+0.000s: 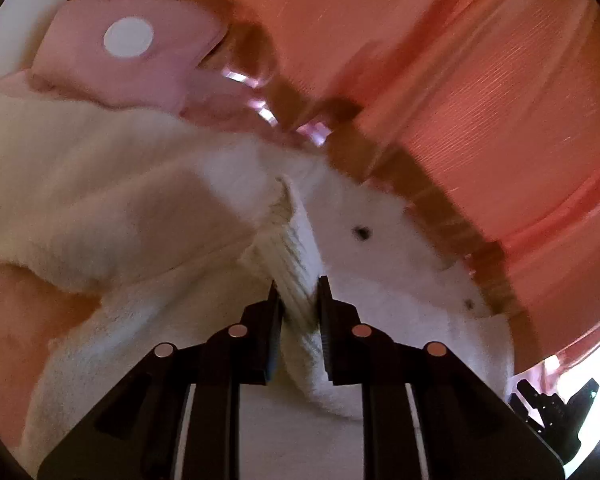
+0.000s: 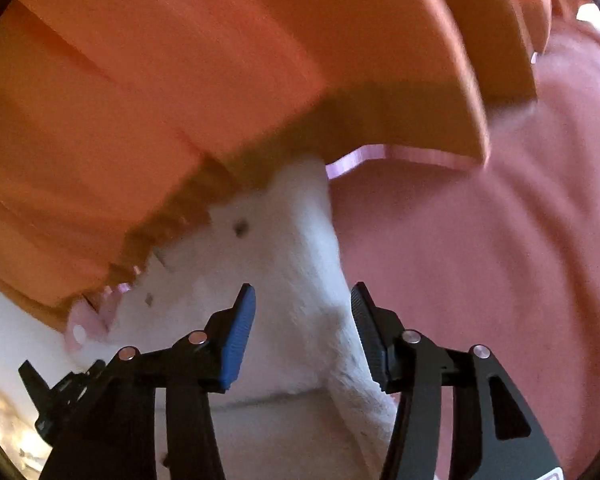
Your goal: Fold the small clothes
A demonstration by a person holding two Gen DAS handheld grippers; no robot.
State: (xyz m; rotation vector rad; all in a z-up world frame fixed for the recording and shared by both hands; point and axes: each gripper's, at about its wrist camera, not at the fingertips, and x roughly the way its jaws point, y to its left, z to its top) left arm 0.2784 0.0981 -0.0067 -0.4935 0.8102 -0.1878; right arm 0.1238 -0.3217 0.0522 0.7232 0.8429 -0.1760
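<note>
A small white fleece garment [image 1: 112, 200] with dark snap buttons lies on a pink surface. My left gripper [image 1: 299, 300] is shut on its ribbed white cuff [image 1: 290, 248], which stands up between the fingers. In the right wrist view the same white garment [image 2: 292, 264] runs between the fingers of my right gripper [image 2: 303, 304], whose jaws stand apart around a raised fold of it without pinching it. The right gripper also shows at the lower right of the left wrist view [image 1: 556, 404], and the left gripper at the lower left of the right wrist view [image 2: 56, 392].
A pink fleece item [image 1: 128, 64] with a white round patch lies beyond the white garment. An orange-pink curtain-like fabric [image 1: 480, 100] hangs close behind, over a glossy pink edge [image 2: 396, 158]. A pink surface [image 2: 500, 280] spreads to the right.
</note>
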